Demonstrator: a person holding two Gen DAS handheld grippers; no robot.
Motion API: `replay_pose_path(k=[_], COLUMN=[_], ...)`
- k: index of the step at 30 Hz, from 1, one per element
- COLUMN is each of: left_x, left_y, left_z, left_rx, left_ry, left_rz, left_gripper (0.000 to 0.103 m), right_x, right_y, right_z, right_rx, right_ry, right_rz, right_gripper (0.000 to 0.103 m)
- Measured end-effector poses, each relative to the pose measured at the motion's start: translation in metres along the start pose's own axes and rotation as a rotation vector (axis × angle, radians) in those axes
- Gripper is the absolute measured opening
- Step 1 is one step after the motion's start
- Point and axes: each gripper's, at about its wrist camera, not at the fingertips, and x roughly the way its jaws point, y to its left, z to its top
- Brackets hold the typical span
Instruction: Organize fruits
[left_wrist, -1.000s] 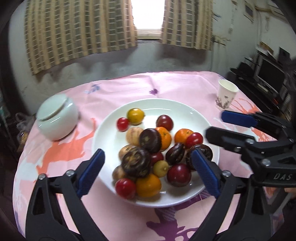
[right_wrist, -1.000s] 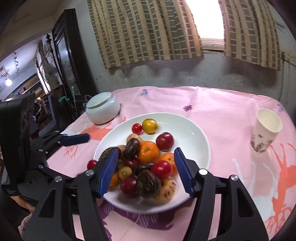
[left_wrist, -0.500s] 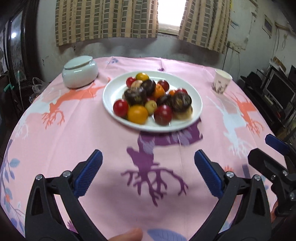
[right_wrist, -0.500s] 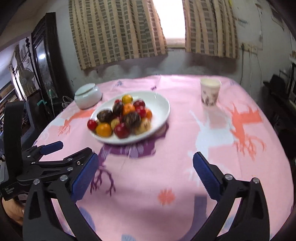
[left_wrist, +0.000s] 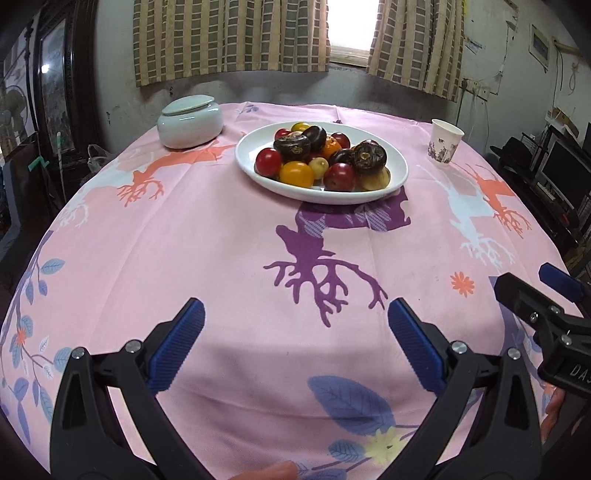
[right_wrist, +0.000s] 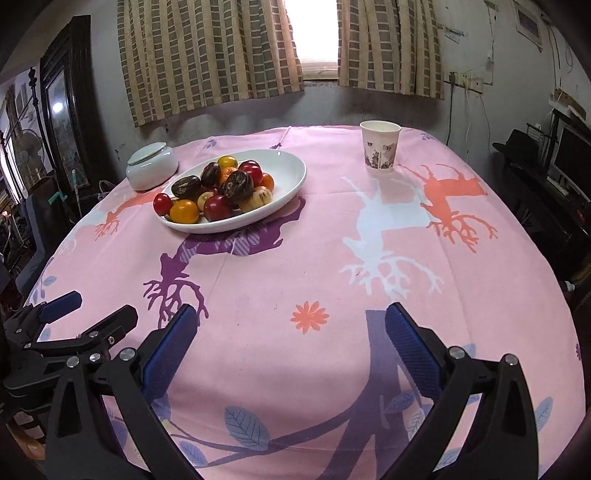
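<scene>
Both tongs stand wide and hold nothing: the left tongs (left_wrist: 295, 332) and right tongs (right_wrist: 291, 332) hang over the near edge of the pink tabletop (left_wrist: 221, 240), well apart from the fruits. These sit heaped in 1 white plate (left_wrist: 400, 168) at the far side, between a lidded ceramic jar (left_wrist: 190, 123) and a paper cup (right_wrist: 380, 151). The heap is the risk: lifting a low tomato (left_wrist: 268, 162) could send the dark fruits (left_wrist: 294, 144) rolling off the rim.
</scene>
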Motion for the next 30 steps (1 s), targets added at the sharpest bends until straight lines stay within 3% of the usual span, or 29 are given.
replay_pose_path(k=[7, 12, 26, 30], left_x=[-0.002, -0.007, -0.002, -0.005], left_y=[-0.002, -0.002, -0.005, -0.006], left_z=[-0.01, -0.012, -0.014, -0.016], left_rx=[0.015, 0.005, 0.023, 0.029], left_ry=[-0.03, -0.051, -0.026, -0.051], left_rz=[0.013, 0.011, -0.018, -0.004], left_gripper=[0.101, 0.101, 0.101, 0.101], right_x=[0.004, 0.006, -0.002, -0.002], right_y=[0.003, 0.005, 0.009, 0.01], right_z=[-0.016, -0.021, -0.02, -0.021], right_rx=[-0.043, -0.038, -0.071, -0.072], right_ry=[-0.018, -0.012, -0.05, -0.05], right_rz=[-0.055, -0.002, -0.044, -0.045], right_gripper=[0.102, 0.102, 0.102, 0.102])
